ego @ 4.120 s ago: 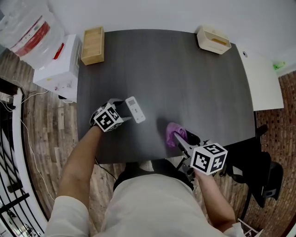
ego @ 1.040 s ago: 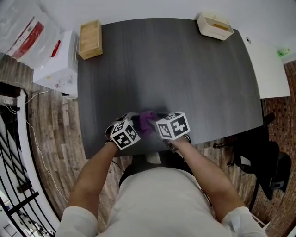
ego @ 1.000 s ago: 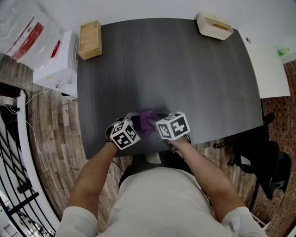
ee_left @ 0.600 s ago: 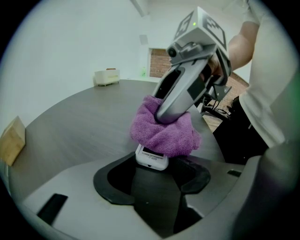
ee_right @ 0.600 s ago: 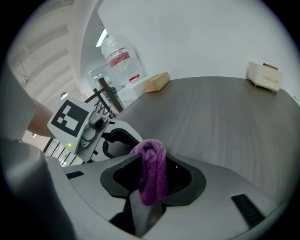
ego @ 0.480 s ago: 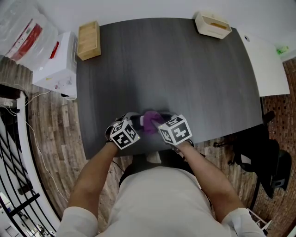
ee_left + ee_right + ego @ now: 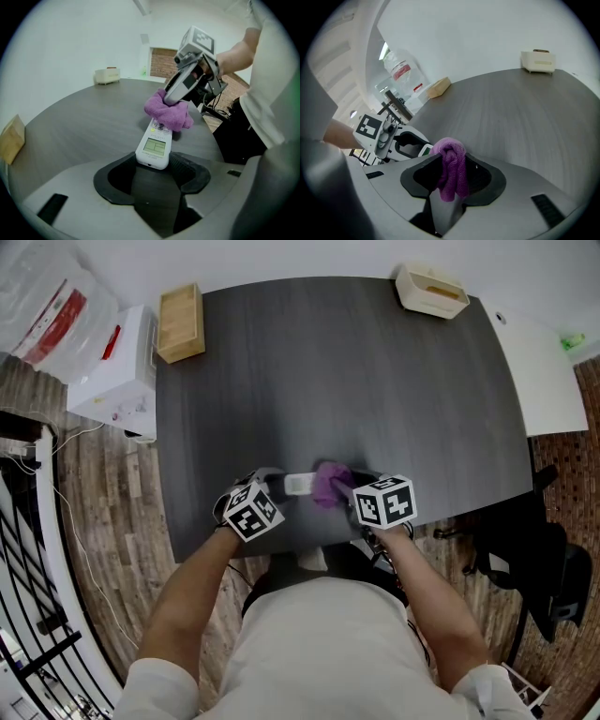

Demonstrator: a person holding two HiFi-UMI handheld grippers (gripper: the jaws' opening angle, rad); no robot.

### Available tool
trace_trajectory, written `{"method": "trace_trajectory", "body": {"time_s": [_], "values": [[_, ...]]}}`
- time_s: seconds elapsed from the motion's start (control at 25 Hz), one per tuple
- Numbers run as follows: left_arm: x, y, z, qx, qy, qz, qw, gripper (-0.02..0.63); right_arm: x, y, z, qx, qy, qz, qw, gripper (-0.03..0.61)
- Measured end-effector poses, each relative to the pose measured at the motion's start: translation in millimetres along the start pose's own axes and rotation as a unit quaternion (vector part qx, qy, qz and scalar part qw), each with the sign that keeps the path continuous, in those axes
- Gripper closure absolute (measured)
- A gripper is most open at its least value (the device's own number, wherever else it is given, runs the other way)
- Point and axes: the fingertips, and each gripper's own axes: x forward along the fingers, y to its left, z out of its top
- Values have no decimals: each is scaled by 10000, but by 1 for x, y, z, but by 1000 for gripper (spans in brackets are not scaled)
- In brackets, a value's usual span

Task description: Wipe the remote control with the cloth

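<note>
the left gripper (image 7: 151, 168) is clamped on the near end of the remote control (image 7: 154, 145), a light, stiff, smooth thing that may slip. the right gripper (image 7: 452, 177) pinches the soft purple cloth (image 7: 450, 154), which rests on the remote's far end. both are near the front edge of the table (image 7: 328, 362); beyond them there is much free room.

The head view looks steeply down over the whole dark table (image 7: 375, 381); both gripper views sit low and close, facing each other, sharing the purple cloth (image 7: 168, 112).
</note>
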Motion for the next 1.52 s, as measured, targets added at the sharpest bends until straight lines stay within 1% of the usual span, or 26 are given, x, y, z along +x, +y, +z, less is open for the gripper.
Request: {"method": "trace_trajectory", "body": {"time_s": [0.08, 0.2, 0.28, 0.4, 0.48, 0.56, 0.6, 0.64, 0.68, 0.76, 0.84, 0.88, 0.92, 0.96, 1.0, 1.04, 1.08, 1.16, 1.2, 1.24, 1.28, 1.32, 1.36, 1.4, 1.44, 1.52], "values": [[0, 0, 0, -11, 5, -2, 10000, 393, -7, -14, -2, 72, -15, -171, 9998, 430], [0, 1, 0, -114, -31, -24, 9999, 393, -20, -48, -11, 87, 90, -750, 9971, 436], [-1, 2, 1, -381, -105, -68, 9992, 393, -32, -69, -16, 249, 84, -990, 9947, 437], [-2, 6, 3, -932, -161, -152, 9954, 391, -51, -79, -5, 391, -201, -1026, 9938, 437], [-3, 7, 5, -1370, -171, -271, 9900, 391, -59, -72, 8, 100, -399, -1004, 9941, 437], [-3, 7, 7, -1937, -242, -494, 9795, 391, -60, -49, 19, -654, -497, -939, 9922, 437], [-4, 7, 7, -2291, -299, -656, 9707, 391, -57, -33, 22, -1156, -487, -854, 9884, 437], [-5, 7, 8, -2692, -367, -860, 9585, 391, -50, -15, 22, -1676, -441, -755, 9820, 437], [-6, 7, 9, -3124, -438, -1111, 9424, 391, -41, 1, 21, -2166, -371, -673, 9732, 437], [-9, 4, 13, -3962, -546, -1650, 9016, 391, -23, 23, 22, -2910, -253, -611, 9545, 437], [-11, 4, 13, -4584, -622, -1978, 8642, 393, -8, 31, 29, -3214, -242, -636, 9445, 437], [-12, 6, 13, -4792, -663, -2049, 8509, 393, -2, 31, 34, -3227, -248, -631, 9441, 437], [-13, 8, 12, -4907, -700, -2071, 8434, 391, 2, 32, 39, -3202, -237, -604, 9451, 437], [-14, 10, 12, -4906, -723, -2039, 8441, 391, 6, 32, 44, -3187, -198, -568, 9460, 437], [-16, 12, 10, -4780, -716, -1943, 8536, 393, 10, 32, 47, -3201, -127, -538, 9458, 437], [-17, 13, 8, -4533, -664, -1782, 8708, 393, 15, 31, 47, -3232, -25, -516, 9449, 437], [-17, 14, 5, -4183, -548, -1574, 8929, 391, 19, 30, 46, -3253, 93, -498, 9442, 437], [-17, 15, -2, -3274, -138, -1094, 9384, 391, 27, 27, 41, -3202, 267, -457, 9459, 437], [-17, 15, -6, -2822, 74, -847, 9556, 391, 30, 25, 40, -3132, 303, -440, 9482, 437], [-18, 17, -8, -2469, 211, -608, 9669, 391, 31, 25, 39, -3060, 321, -431, 9505, 437], [-20, 20, -9, -2285, 230, -400, 9725, 391, 32, 24, 39, -3010, 332, -428, 9521, 437], [-21, 22, -9, -2328, 128, -272, 9721, 391, 33, 24, 39, -2989, 345, -424, 9527, 437], [-22, 24, -9, -2618, -59, -268, 9647, 391, 34, 24, 39, -2985, 358, -415, 9528, 437], [-22, 24, -7, -3103, -273, -399, 9494, 391, 34, 24, 39, -2981, 370, -405, 9530, 437], [-21, 22, -4, -3669, -466, -628, 9270, 393, 34, 23, 38, -2957, 379, -399, 9537, 437], [-17, 16, 3, -4666, -726, -1076, 8749, 393, 33, 20, 35, -2847, 378, -404, 9570, 437]]}}
